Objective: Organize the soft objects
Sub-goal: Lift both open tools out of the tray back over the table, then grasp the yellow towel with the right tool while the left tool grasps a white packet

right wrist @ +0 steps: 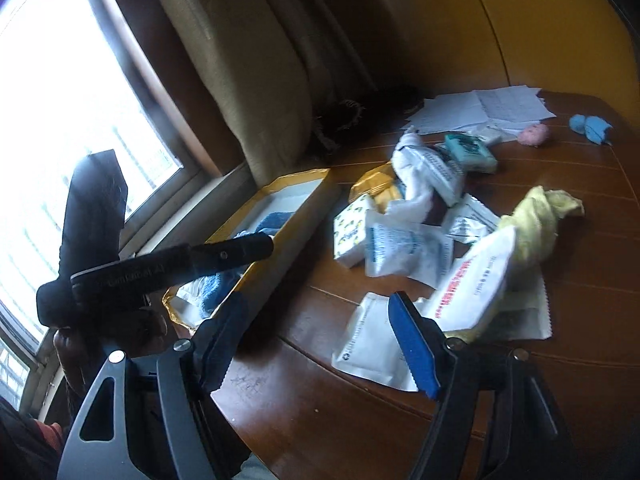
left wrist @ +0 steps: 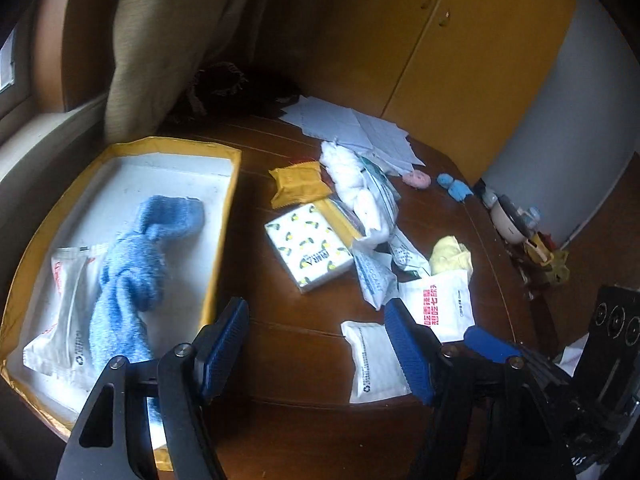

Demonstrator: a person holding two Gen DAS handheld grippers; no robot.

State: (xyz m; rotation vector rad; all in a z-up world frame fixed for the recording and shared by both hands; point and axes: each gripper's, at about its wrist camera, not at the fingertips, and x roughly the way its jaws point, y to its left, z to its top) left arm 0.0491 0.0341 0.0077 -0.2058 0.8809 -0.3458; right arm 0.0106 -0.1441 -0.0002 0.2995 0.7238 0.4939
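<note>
Two soft things, a blue cloth [left wrist: 136, 264] and a white packet [left wrist: 68, 304], already lie in the yellow-rimmed box [left wrist: 224, 216] at the table's [left wrist: 304, 320] window edge, evidently the collecting place. Both left gripper [left wrist: 316, 344] and right gripper [right wrist: 320, 340] hang wide-jawed and empty over the white pouch [left wrist: 372, 364] near the front edge, likely next.

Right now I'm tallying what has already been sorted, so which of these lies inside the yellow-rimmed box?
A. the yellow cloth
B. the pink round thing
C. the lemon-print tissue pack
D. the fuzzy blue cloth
D: the fuzzy blue cloth lies in the yellow-rimmed box beside a white packet; the other three sit out on the wooden table.
</note>
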